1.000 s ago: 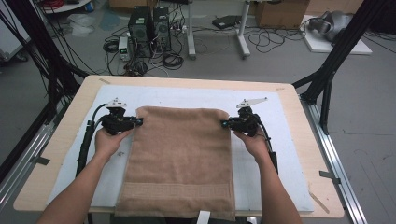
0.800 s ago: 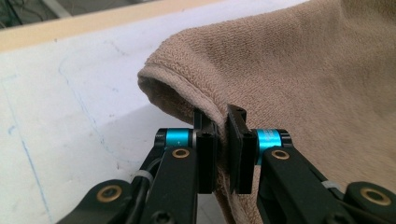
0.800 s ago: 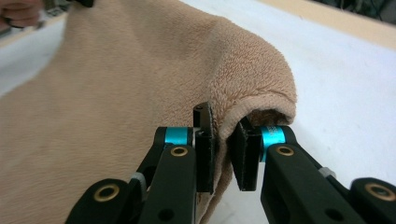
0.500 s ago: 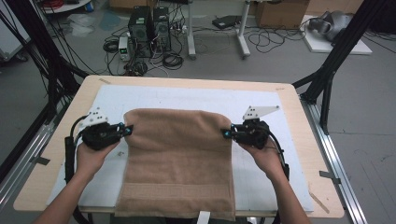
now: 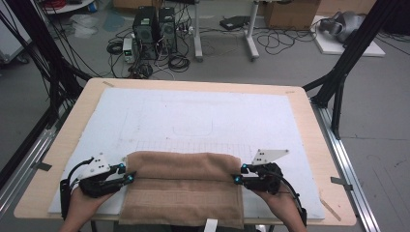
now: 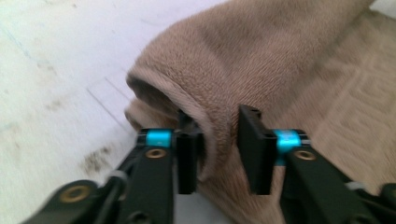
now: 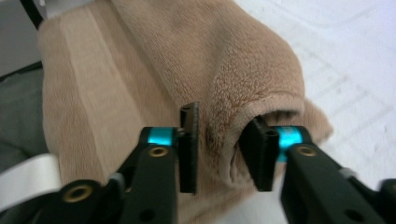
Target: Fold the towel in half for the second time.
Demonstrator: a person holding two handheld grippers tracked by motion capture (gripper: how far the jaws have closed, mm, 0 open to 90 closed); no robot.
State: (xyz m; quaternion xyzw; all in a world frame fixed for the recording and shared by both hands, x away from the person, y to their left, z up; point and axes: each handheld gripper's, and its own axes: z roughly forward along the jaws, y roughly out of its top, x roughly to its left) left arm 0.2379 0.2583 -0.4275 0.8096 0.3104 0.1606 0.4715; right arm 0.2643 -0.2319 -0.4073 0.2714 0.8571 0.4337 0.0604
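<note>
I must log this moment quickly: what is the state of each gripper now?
Left gripper: jaws just opening, folded towel edge between them, no longer pinched.
Right gripper: the same, jaws just opening around the towel's edge.

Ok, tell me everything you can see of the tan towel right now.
The tan terry-cloth towel lies at the near edge of the white foam board, its far half folded back toward the person into a rounded double layer. A woven patterned band runs across the lower layer. Each folded corner sits between the jaws of the left claw and right claw, which have just been opening.
</note>
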